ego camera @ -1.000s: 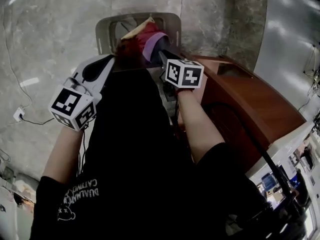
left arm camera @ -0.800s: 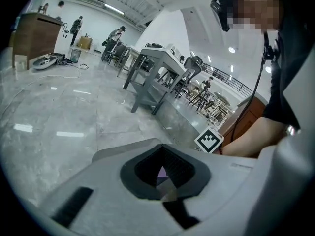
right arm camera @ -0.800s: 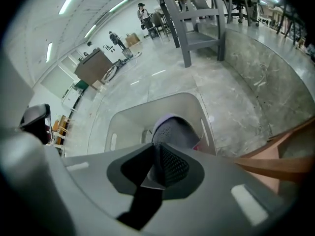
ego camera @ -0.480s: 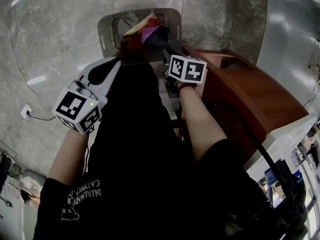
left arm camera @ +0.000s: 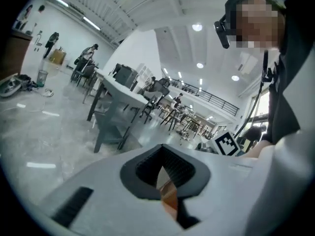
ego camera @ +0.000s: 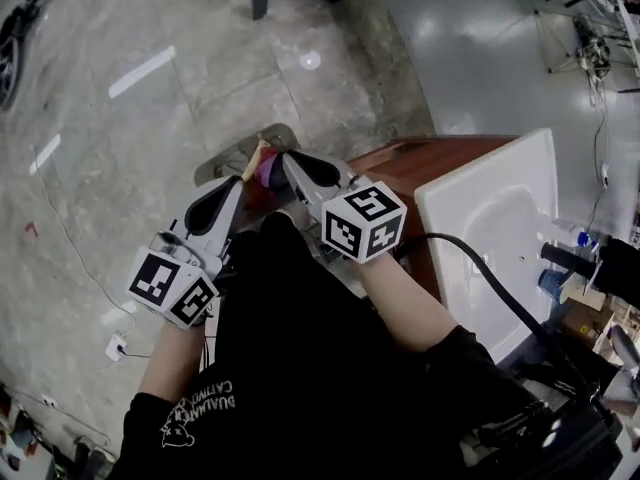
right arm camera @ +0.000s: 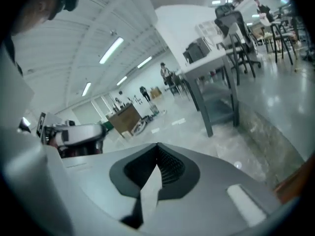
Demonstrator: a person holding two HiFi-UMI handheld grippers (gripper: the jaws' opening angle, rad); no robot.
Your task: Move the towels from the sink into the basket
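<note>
Stone floor: towels (ego camera: 265, 169) in basket (ego camera: 238, 149), below closed, empty fingers (ego camera: 308, 169).

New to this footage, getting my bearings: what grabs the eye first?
The left gripper and right gripper, each with a black-and-white cube, are held up shut mid-frame. Past their tips, red and purple towels lie in a basket on the floor; a white sink stands at right.

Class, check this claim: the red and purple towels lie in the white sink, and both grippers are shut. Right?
No. The head view shows the towels in the grey basket on the floor, not in the white sink. The left gripper and right gripper are shut.
</note>
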